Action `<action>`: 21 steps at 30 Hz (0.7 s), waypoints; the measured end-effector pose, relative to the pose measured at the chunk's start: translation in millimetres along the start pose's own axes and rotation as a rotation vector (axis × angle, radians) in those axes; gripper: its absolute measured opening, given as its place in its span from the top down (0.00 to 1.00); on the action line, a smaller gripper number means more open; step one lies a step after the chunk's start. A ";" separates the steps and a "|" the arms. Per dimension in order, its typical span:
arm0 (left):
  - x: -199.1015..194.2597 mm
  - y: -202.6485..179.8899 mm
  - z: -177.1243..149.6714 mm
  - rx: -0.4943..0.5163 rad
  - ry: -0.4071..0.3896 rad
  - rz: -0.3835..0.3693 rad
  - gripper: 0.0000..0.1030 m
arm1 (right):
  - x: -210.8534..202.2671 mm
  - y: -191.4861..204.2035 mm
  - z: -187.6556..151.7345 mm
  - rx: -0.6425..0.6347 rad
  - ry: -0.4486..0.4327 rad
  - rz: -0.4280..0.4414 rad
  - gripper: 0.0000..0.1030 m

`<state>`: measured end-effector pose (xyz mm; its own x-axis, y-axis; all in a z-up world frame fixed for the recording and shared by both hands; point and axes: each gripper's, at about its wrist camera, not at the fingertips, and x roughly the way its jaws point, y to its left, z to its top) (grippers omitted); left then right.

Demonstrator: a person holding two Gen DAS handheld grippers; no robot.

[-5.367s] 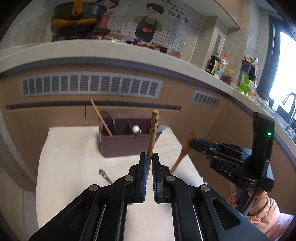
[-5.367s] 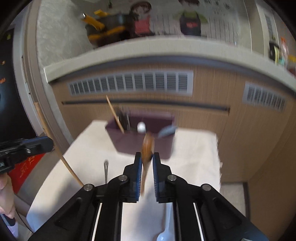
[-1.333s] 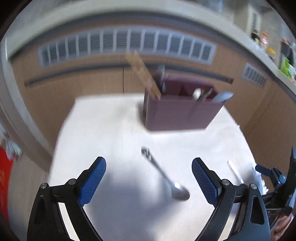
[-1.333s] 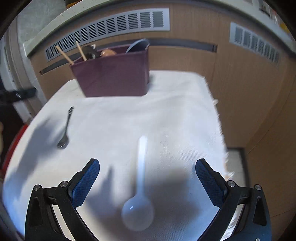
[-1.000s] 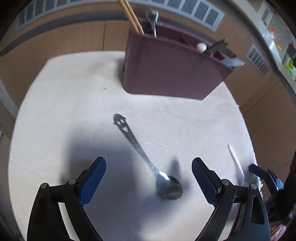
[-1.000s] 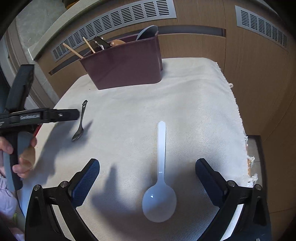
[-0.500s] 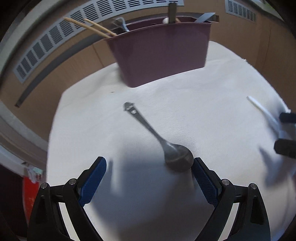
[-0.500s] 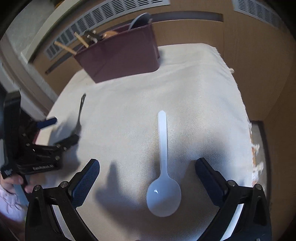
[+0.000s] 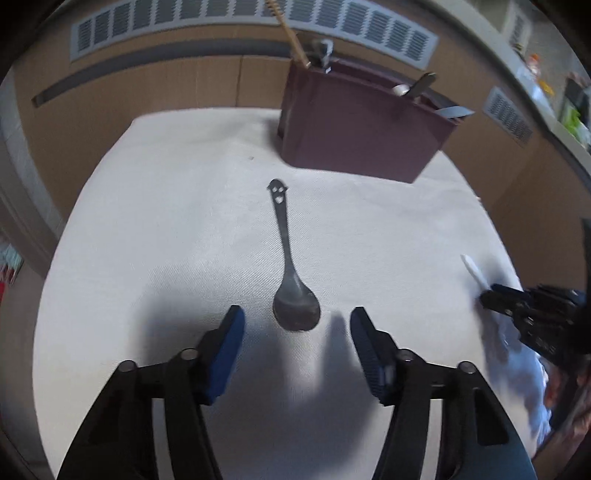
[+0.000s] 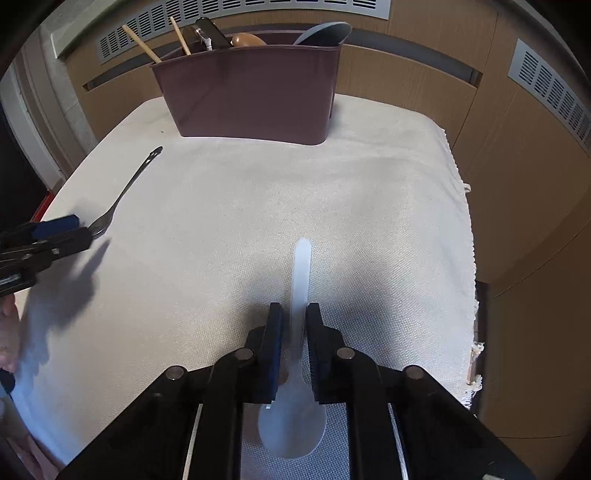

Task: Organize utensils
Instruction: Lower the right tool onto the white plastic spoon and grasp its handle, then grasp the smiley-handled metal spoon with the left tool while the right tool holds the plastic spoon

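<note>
Your right gripper [image 10: 292, 315] has its fingers closed onto the handle of the white plastic spoon [image 10: 295, 387], which lies flat on the cloth-covered counter [image 10: 369, 221] with its bowl toward you and its handle pointing at the utensil holder [image 10: 255, 92].

Your left gripper [image 9: 295, 325] has its fingers apart, one on each side of the bowl of the metal spoon [image 9: 291, 280], not touching it. That spoon lies flat on the cloth, its face-patterned handle end pointing toward the holder.

The maroon holder stands upright at the far edge of the counter. It already contains chopsticks [image 10: 142, 40], a wooden spoon [image 10: 245, 38] and a grey ladle-shaped utensil [image 10: 325, 33].
</note>
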<state>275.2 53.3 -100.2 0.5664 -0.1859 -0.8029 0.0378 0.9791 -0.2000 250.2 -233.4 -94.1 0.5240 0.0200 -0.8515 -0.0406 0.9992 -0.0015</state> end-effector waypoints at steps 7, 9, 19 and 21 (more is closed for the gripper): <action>10.1 -28.2 1.0 0.067 -0.063 0.128 0.72 | -17.1 -1.5 -2.7 0.014 -0.059 0.016 0.91; 11.9 -24.1 6.7 0.037 -0.060 0.080 0.72 | -19.5 -1.0 -2.6 0.017 -0.068 0.017 0.92; -89.9 -33.4 18.4 0.117 -0.319 0.061 0.72 | -40.3 -2.5 -0.9 0.014 -0.145 0.046 0.92; -99.5 -37.2 22.6 0.131 -0.333 0.048 0.73 | -41.7 -2.2 -1.8 0.002 -0.142 0.028 0.92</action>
<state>236.0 37.2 -0.2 0.8065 -0.1233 -0.5782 0.0978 0.9924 -0.0752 226.9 -236.5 -59.6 0.6377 0.0527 -0.7684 -0.0555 0.9982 0.0224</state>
